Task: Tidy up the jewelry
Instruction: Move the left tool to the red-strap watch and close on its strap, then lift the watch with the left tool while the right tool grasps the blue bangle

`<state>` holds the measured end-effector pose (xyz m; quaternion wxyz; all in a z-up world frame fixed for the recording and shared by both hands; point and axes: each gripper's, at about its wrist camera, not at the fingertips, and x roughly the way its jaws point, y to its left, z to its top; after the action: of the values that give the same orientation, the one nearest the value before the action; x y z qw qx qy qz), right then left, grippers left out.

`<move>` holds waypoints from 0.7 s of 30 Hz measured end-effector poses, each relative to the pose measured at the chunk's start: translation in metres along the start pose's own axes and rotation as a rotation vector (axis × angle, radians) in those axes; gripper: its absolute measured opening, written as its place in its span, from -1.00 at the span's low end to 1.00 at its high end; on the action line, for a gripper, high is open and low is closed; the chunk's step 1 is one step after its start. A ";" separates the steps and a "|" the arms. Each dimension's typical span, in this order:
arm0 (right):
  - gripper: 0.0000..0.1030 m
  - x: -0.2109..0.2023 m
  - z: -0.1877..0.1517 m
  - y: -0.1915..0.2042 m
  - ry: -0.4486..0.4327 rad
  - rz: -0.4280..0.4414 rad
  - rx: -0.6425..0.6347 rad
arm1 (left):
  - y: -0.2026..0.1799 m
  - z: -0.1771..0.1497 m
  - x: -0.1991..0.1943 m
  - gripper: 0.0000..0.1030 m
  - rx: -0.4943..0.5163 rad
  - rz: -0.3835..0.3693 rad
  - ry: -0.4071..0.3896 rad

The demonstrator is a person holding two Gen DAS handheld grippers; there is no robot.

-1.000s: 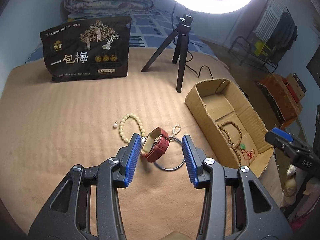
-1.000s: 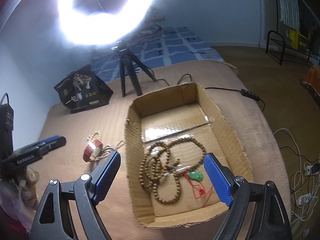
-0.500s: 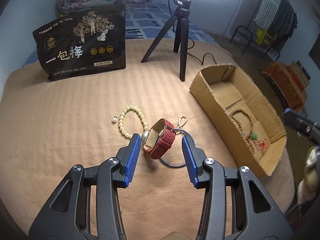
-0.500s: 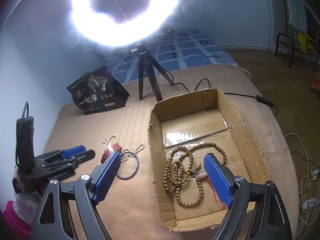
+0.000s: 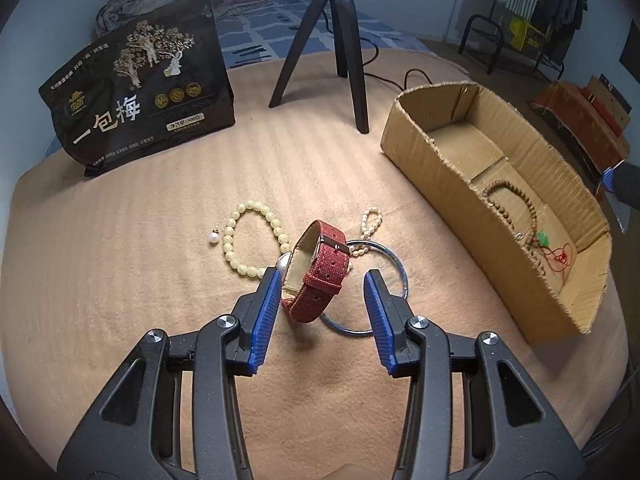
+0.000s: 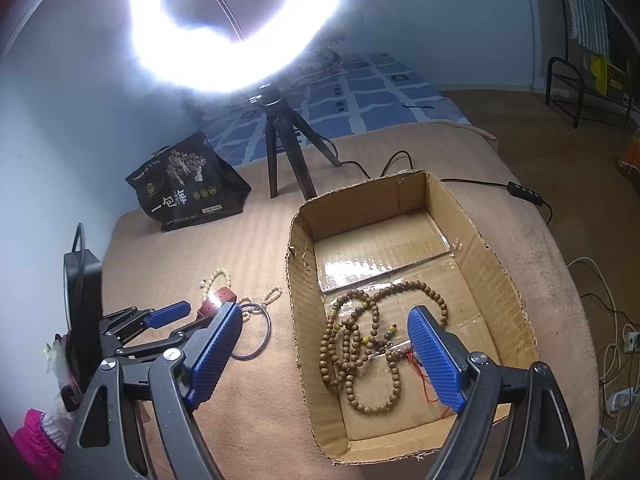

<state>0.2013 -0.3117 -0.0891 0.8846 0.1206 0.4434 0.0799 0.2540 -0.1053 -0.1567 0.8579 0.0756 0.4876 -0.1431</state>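
Patience first: with left claw (image 5: 320, 300) spread around red watch (image 5: 316, 272), perhaps grazing its case, centre, close gently, lift toward cardboard box (image 5: 424, 148); right claw (image 6: 324, 356) agape above it.

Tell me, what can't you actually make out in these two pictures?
- Watch face: left wrist view, it faces away and the left finger pad covers it; the right wrist view shows only glare.
- Ring light: right wrist view, blown out white.
- Wooden bead necklace: right wrist view, a pad overlaps its pendant end; left wrist view, the cardboard box wall hides part.
- Print on the black bag: too small.
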 end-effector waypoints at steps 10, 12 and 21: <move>0.58 0.005 -0.002 0.008 0.024 0.037 -0.017 | 0.009 0.001 0.018 -0.16 -0.023 0.020 0.018; 0.55 0.009 -0.003 0.013 0.033 0.046 -0.028 | 0.011 0.001 0.020 -0.16 -0.022 0.017 0.020; 0.40 0.027 -0.011 0.040 0.083 0.096 -0.091 | 0.023 0.002 0.019 -0.53 -0.057 -0.024 0.018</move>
<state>0.2077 -0.2656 -0.1050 0.8652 0.0980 0.4692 0.1470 0.2723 -0.0872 -0.1720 0.8536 0.0467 0.5000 -0.1388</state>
